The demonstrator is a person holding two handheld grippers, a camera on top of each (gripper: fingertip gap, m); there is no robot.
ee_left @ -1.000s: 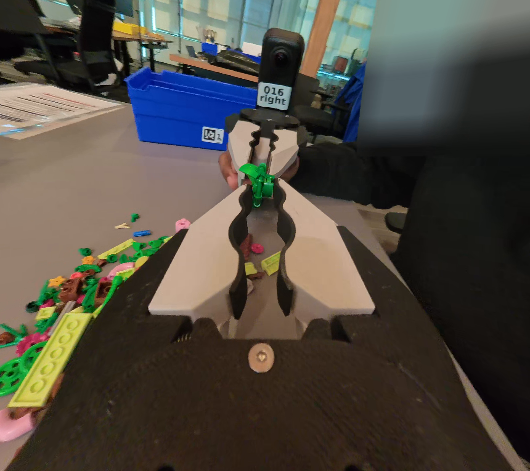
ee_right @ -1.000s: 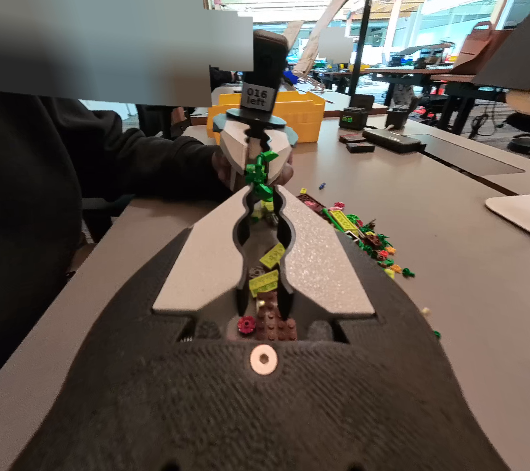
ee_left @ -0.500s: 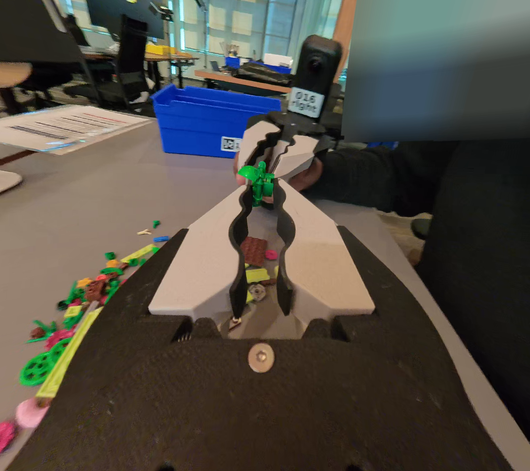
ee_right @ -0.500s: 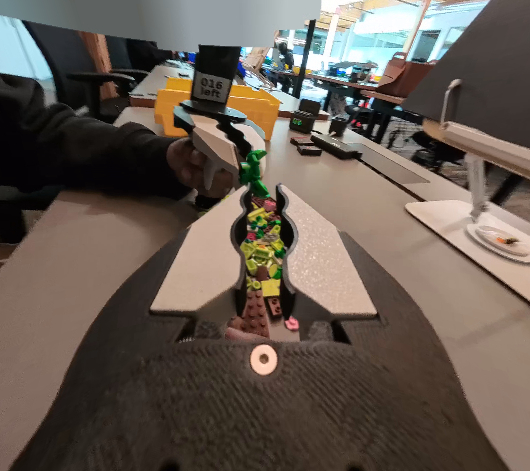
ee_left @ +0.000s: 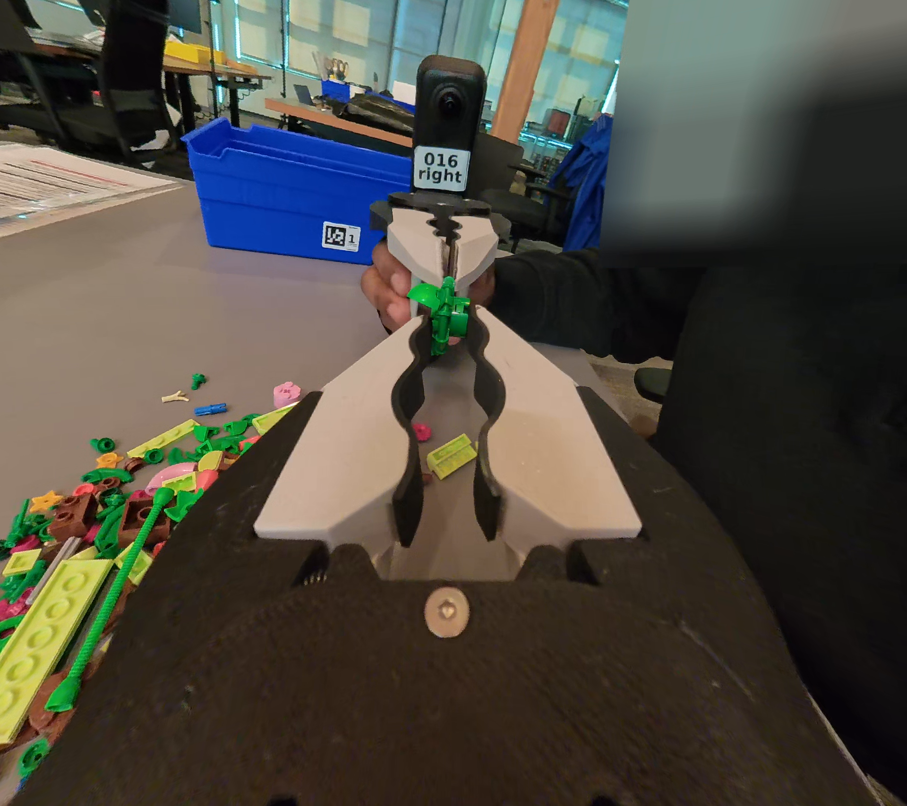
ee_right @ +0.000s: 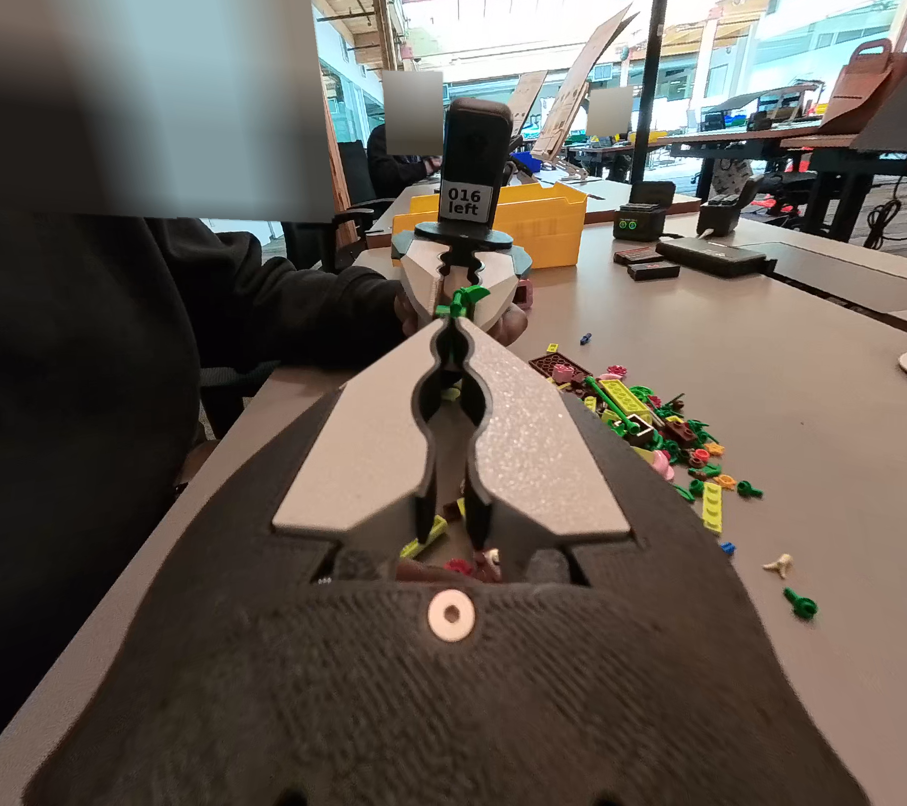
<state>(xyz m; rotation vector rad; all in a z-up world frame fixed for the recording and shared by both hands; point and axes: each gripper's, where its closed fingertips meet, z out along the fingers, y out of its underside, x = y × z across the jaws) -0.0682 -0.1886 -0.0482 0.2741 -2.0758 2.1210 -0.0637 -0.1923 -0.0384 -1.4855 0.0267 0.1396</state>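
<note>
The left tongs (ee_left: 447,331) and the right tongs (ee_right: 450,325) meet tip to tip above the grey counter (ee_left: 172,316), both clamped on one small green plant piece (ee_left: 441,309) of stem and leaves. In the left wrist view the left tips close on the lower stem while the right tongs, facing them, pinch the top of it; in the right wrist view the right tips are drawn nearly together around the stem, with a leaf (ee_right: 466,294) sticking out above them. A hand (ee_left: 390,292) in a dark sleeve grips each tool from behind. On the counter beneath and beside the tongs lies a scatter of small toy bricks (ee_right: 653,424): lime plates, brown blocks, pink flowers and green leaf bits. A long lime plate (ee_left: 41,630) and a green flexible stalk (ee_left: 110,596) lie in that scatter. Farther back stand a blue bin (ee_left: 294,198) and a yellow bin (ee_right: 549,225), with black boxes (ee_right: 643,218) and chargers beyond.
</note>
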